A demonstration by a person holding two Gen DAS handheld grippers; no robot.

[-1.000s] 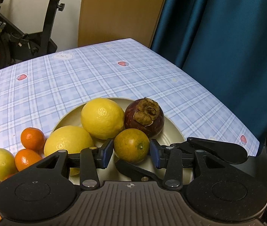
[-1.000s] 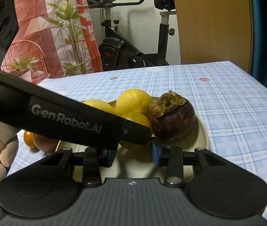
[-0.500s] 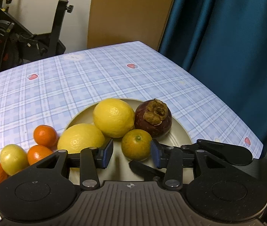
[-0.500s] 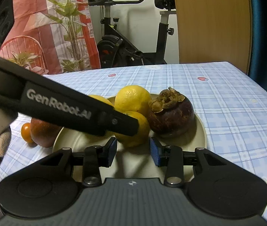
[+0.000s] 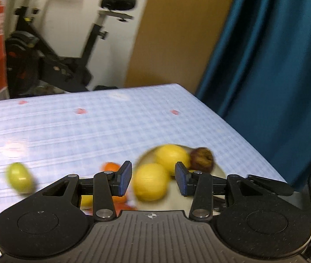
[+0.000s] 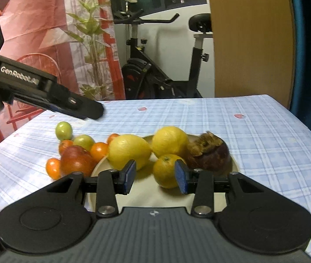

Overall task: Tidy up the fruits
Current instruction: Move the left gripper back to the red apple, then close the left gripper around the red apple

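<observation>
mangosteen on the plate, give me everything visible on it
The mangosteen is a round fruit with dark maroon, slightly glossy skin and a dry, brown, crumpled calyx on top, tilted toward the lemons. It sits upright on the right side of the cream plate, pressed against the rear lemon and close behind the small orange. Neither gripper touches it. In the left wrist view it is blurred.

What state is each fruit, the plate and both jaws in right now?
Plate: on table, holding four fruits.
Lemons: two, on plate.
Orange: on plate, free.
Mangosteen: on plate, upright.
Red apple: on table, beside plate.
Left gripper: jaws open, empty.
Right gripper: jaws open, empty.
</observation>
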